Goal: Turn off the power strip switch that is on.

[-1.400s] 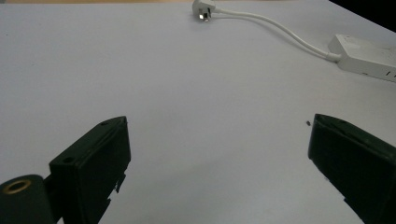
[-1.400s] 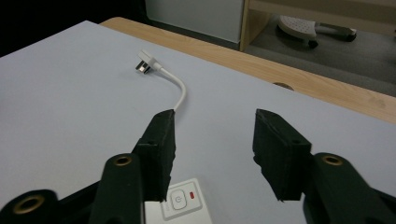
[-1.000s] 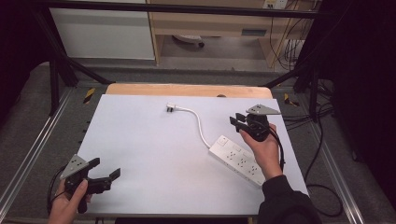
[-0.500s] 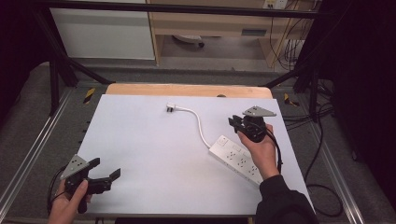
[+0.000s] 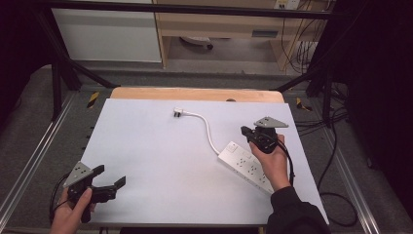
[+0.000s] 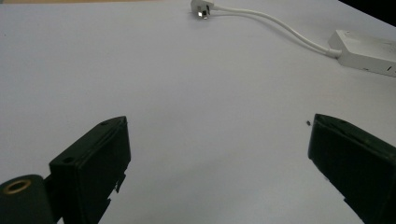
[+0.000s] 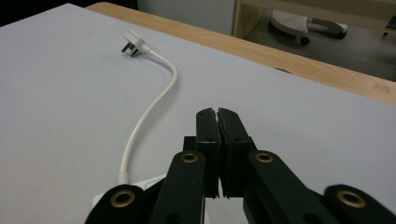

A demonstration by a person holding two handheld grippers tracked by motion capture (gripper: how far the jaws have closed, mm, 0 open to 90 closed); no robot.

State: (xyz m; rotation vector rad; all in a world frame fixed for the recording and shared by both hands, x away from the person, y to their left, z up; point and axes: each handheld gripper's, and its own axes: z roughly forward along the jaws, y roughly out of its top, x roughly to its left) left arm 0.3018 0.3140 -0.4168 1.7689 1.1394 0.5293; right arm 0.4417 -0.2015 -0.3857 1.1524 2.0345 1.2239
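A flat white-topped bench (image 5: 160, 165) with a bare wooden far edge carries a long white plastic power strip (image 5: 246, 166), which lies at an angle on the right half. Its white rubbery cable (image 5: 208, 131) curves away toward the far middle and ends in a white angled plug (image 5: 178, 113) resting on the surface. The right claw (image 5: 245, 130), black with a grey three-cornered plate on top, hovers over the strip's cable end in the person's right hand (image 5: 272, 161); its jaws are pressed together with nothing between them (the right gripper view shows them touching along their length). The left claw (image 5: 111, 178) sits at the near left corner in the left hand (image 5: 73, 214), jaws spread wide, well apart from the strip.
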